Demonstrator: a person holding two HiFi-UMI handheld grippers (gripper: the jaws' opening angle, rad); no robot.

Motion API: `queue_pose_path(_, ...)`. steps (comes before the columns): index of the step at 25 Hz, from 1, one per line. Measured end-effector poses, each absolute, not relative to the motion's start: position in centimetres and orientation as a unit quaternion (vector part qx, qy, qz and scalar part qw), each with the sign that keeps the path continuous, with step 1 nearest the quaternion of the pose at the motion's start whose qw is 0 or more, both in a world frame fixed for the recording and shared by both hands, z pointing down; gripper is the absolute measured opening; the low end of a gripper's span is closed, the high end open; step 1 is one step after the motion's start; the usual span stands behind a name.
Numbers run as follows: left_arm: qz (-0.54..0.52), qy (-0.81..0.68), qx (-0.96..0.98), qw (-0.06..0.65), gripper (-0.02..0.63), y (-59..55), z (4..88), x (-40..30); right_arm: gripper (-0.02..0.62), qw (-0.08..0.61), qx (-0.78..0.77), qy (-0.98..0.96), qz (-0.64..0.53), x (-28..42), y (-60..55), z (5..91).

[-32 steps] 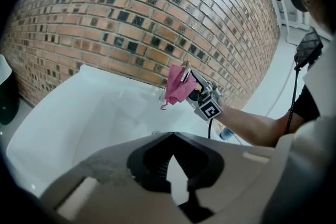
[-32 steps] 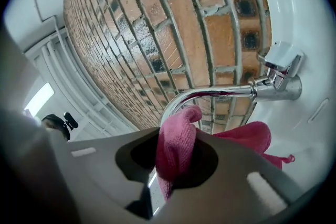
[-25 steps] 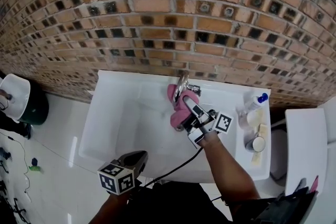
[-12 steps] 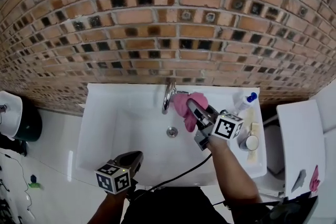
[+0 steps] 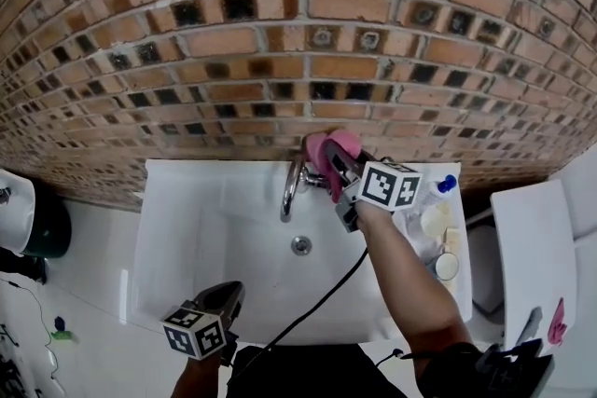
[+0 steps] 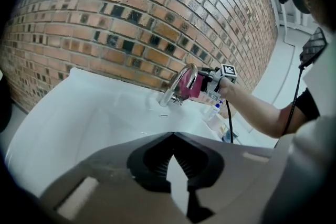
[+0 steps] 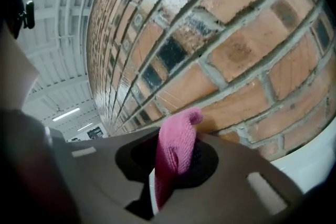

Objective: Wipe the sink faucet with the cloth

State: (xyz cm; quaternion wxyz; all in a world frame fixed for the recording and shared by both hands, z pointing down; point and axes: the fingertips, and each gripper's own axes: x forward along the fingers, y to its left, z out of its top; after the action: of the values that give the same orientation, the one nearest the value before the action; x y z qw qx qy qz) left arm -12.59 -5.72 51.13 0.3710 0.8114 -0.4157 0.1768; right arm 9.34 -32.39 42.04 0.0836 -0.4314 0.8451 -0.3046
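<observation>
A chrome curved faucet (image 5: 293,184) rises at the back of the white sink (image 5: 187,238), against the brick wall. My right gripper (image 5: 332,165) is shut on a pink cloth (image 5: 326,154), pressed at the faucet's base near the wall. The cloth (image 7: 176,150) sticks up between the jaws in the right gripper view, with brick right behind it. In the left gripper view the faucet (image 6: 178,84) and pink cloth (image 6: 193,87) show far ahead. My left gripper (image 5: 227,298) hangs at the sink's front edge, jaws together, holding nothing.
On the sink's right ledge stand a white bottle with a blue cap (image 5: 437,191), a bar of soap (image 5: 435,221) and a small round tin (image 5: 447,266). A drain (image 5: 300,245) sits in the basin. A white toilet (image 5: 532,247) is at the right.
My right gripper carried the pink cloth up from the faucet's spout to its base by the wall. The left gripper stayed low at the front edge.
</observation>
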Motion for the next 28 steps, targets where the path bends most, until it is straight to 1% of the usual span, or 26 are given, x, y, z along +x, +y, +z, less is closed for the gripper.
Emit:
queue_pose_path(2,0.172,-0.422,0.807,0.376,0.005,-5.9,51.3,-12.7,0.044,0.057,-0.412,0.850,-0.323,7.7,-33.6,43.7)
queue_pose_path(4,0.170,-0.427,0.803,0.381,0.005,-5.8,51.6,-12.6,0.044,0.052,-0.387,0.854,-0.344,5.9,-34.3,44.6)
queue_pose_path(6,0.168,-0.429,0.799,0.386,0.005,-5.5,51.9,-12.4,0.044,0.063,-0.368,0.852,-0.366,4.7,-34.9,44.8)
queue_pose_path(12,0.161,-0.437,0.791,0.397,0.005,-5.0,52.3,-12.4,0.044,0.133,-0.325,0.820,-0.452,3.4,-36.0,44.3)
queue_pose_path(14,0.157,-0.438,0.791,0.397,0.005,-5.0,52.1,-12.5,0.044,0.142,-0.314,0.813,-0.470,3.3,-36.0,44.3)
queue_pose_path(22,0.153,-0.426,0.803,0.388,0.005,-4.5,51.5,-12.5,0.044,0.128,-0.289,0.840,-0.442,2.8,-33.9,41.4)
queue_pose_path(28,0.148,-0.413,0.817,0.375,0.005,-3.7,50.6,-13.1,0.044,0.069,-0.257,0.888,-0.376,0.1,-30.6,38.2)
